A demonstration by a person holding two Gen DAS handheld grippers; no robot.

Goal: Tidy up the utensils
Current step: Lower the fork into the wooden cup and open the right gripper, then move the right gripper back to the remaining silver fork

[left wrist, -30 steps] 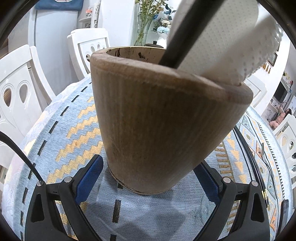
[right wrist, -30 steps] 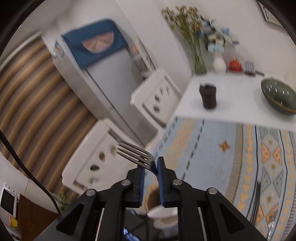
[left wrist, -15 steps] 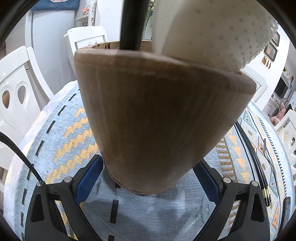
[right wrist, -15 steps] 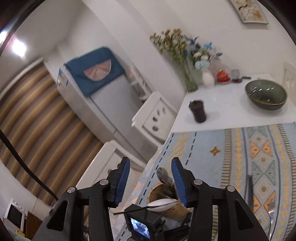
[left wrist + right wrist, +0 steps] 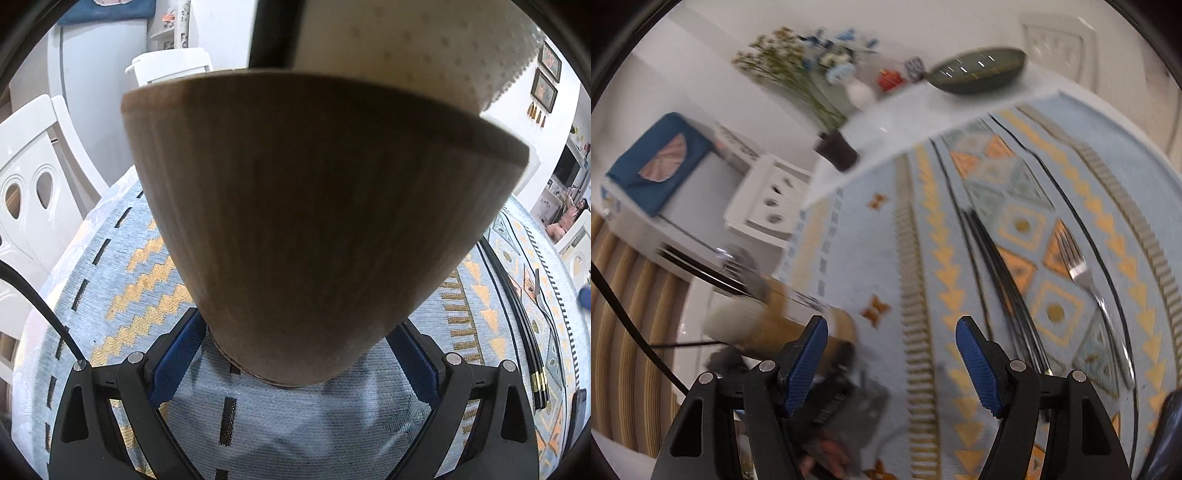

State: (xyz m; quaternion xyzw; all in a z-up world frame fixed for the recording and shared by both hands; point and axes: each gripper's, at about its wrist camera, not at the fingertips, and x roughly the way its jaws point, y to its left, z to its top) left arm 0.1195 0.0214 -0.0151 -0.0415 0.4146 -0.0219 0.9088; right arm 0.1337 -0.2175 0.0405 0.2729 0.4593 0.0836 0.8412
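Between the left gripper (image 5: 291,354)'s blue pads stands the wooden utensil holder (image 5: 317,229), its base on the patterned tablecloth (image 5: 122,295). Both pads sit at its lower wall, apparently just touching; a firm clamp cannot be confirmed, and the jaws have just been opening slightly around it. A white slotted spatula (image 5: 417,48) and a black handle (image 5: 275,33) rise from the rim, above the fingers.

Right gripper (image 5: 892,363): jaws spread wide with nothing between them, having just been opening. Picture heavily blurred. Left of its left finger, the holder appears again with utensils sticking out.

Ahead of the right finger and to its right, a steel fork (image 5: 1086,280) lies flat on the cloth, tines pointing away. Just left of the fork, beyond the right fingertip, lie black chopsticks (image 5: 1001,273), side by side.

Handling judgement:
- Fork: light, rigid, smooth metal, likely slippery. It lies low on soft cloth, so the pads must come down on either side of the narrow neck or mid-handle.
- Chopsticks: light, thin, prone to rolling apart. Best taken together near the middle.
- Holder: tall, likely top-heavy once loaded. A low brace looks sensible.
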